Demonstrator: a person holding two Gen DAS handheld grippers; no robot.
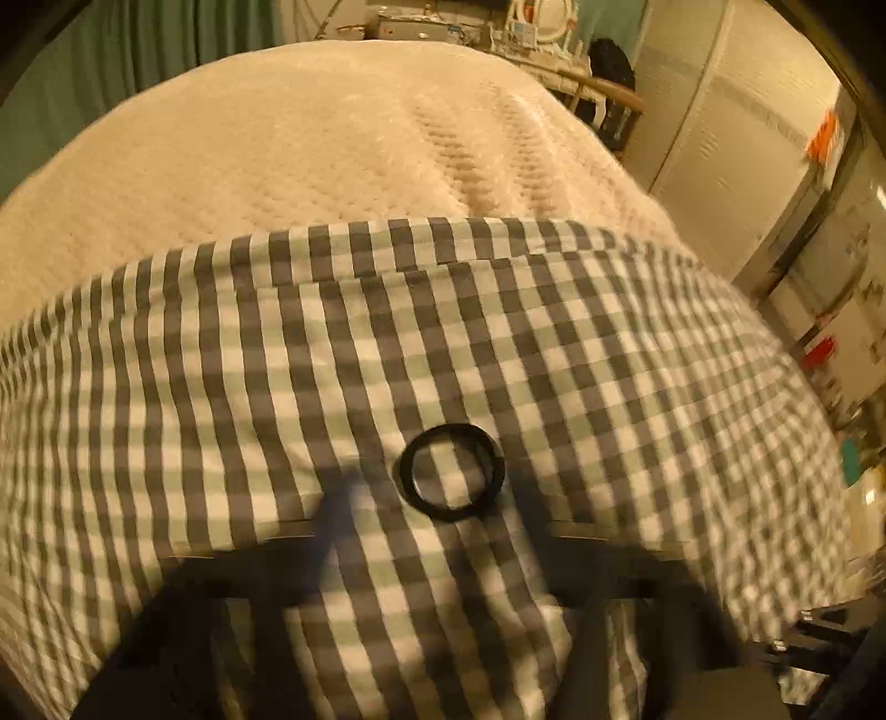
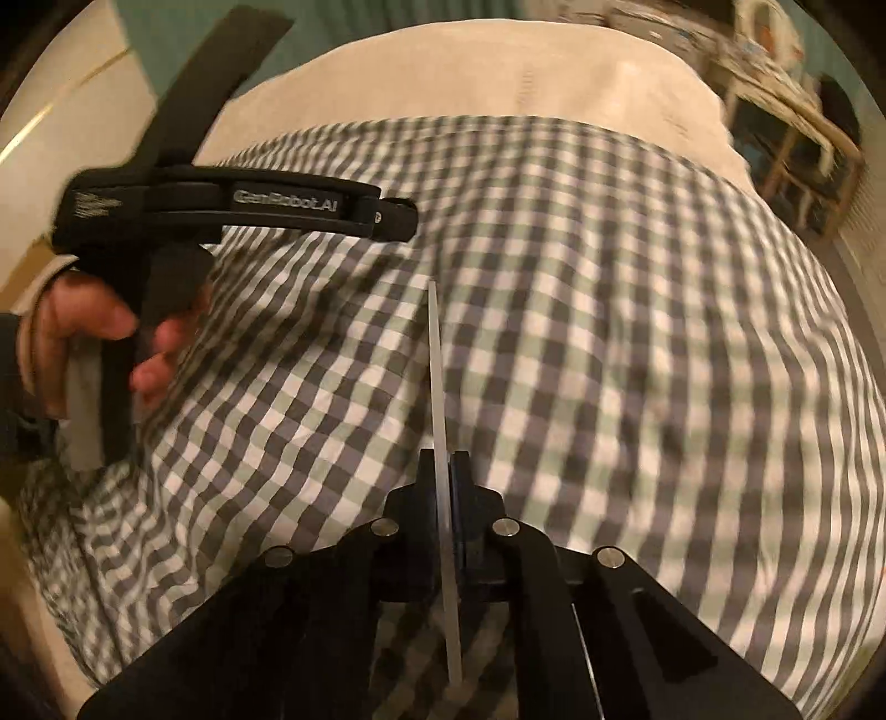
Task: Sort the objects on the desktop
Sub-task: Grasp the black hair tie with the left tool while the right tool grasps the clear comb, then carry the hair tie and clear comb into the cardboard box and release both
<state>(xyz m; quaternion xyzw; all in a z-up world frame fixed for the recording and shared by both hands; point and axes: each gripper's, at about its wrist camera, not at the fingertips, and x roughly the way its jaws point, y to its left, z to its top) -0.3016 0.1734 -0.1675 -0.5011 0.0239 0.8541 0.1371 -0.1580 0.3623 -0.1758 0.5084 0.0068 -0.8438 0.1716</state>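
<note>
A black ring (image 1: 449,472) lies flat on the grey-and-white checked cloth (image 1: 554,360) in the left wrist view. My left gripper (image 1: 437,559) is open, its dark blurred fingers (image 1: 288,554) standing wide apart just short of the ring on either side. In the right wrist view my right gripper (image 2: 443,471) is shut on a thin flat clear strip (image 2: 440,387), seen edge-on and held above the checked cloth (image 2: 609,332). The left gripper (image 2: 387,216) also shows there at upper left, held by a hand (image 2: 99,327).
The checked cloth lies over a cream quilted cover (image 1: 304,144). Pale cabinets (image 1: 720,138) stand at the right. Cluttered shelves (image 1: 531,33) and a wooden rack (image 2: 797,149) stand beyond the far edge.
</note>
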